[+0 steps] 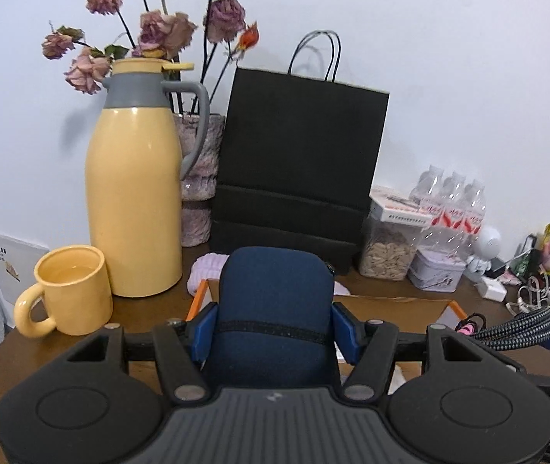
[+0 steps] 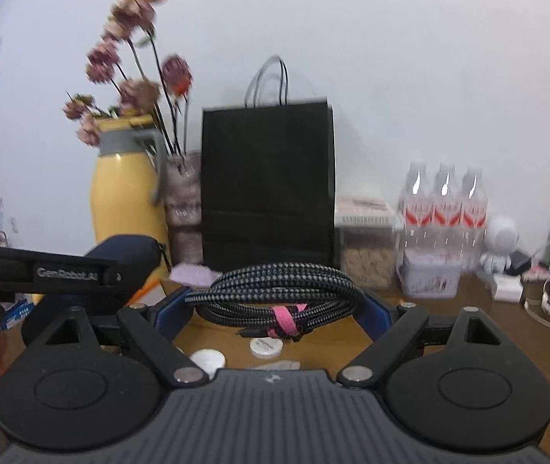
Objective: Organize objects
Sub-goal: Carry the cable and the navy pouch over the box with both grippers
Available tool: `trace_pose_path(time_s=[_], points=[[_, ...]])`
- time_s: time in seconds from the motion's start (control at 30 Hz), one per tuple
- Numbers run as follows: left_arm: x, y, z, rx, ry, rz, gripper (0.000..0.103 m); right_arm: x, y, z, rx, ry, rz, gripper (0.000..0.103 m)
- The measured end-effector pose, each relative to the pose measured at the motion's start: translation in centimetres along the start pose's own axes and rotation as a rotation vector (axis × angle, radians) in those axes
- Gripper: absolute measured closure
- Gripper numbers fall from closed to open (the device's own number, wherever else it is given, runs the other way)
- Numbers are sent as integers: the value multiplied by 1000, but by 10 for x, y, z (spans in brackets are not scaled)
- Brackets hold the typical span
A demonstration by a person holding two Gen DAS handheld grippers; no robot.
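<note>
Carrying step: my left claw (image 1: 273, 338) clamps the navy pouch (image 1: 275, 301), my right claw (image 2: 279, 309) grips the coiled cable (image 2: 275, 294); next, the cardboard box (image 1: 391, 303) before the black bag (image 1: 298, 162)

A dark blue soft case (image 1: 273, 309), rounded at the top with a black zip seam running across its middle, stands upright and lifted off the desk, pinched on both sides between blue pads. Just to its right a coiled cable (image 2: 275, 294), braided in black and grey, lies flat and level in the air, its loops bundled by a pink strap and held at both ends.
</note>
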State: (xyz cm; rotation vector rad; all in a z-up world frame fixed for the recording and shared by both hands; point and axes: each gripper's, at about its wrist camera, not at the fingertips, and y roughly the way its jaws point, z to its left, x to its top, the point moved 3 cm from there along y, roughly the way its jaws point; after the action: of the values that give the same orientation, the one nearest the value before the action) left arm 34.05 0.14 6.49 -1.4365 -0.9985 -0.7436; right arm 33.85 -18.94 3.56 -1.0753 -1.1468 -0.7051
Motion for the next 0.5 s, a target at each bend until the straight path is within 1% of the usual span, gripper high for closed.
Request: trace_pose_path(time_s=[0.2, 0.33, 0.4, 0.43, 0.47, 0.5], points=[[3, 24, 4, 9, 24, 30, 43, -9, 27, -7, 2, 17, 71, 13], [2, 33, 1, 4, 49, 50, 42, -11, 33, -6, 6, 13, 100, 13], [1, 36, 0, -3, 53, 72, 39, -13, 36, -4, 4, 7, 110, 12], [1, 37, 0, -5, 55, 75, 39, -14, 37, -4, -2, 5, 115, 11], [1, 36, 0, 3, 62, 66, 33, -15, 38, -4, -16, 1, 118, 7], [2, 35, -1, 19, 74, 56, 26, -15, 39, -4, -34, -3, 121, 0]])
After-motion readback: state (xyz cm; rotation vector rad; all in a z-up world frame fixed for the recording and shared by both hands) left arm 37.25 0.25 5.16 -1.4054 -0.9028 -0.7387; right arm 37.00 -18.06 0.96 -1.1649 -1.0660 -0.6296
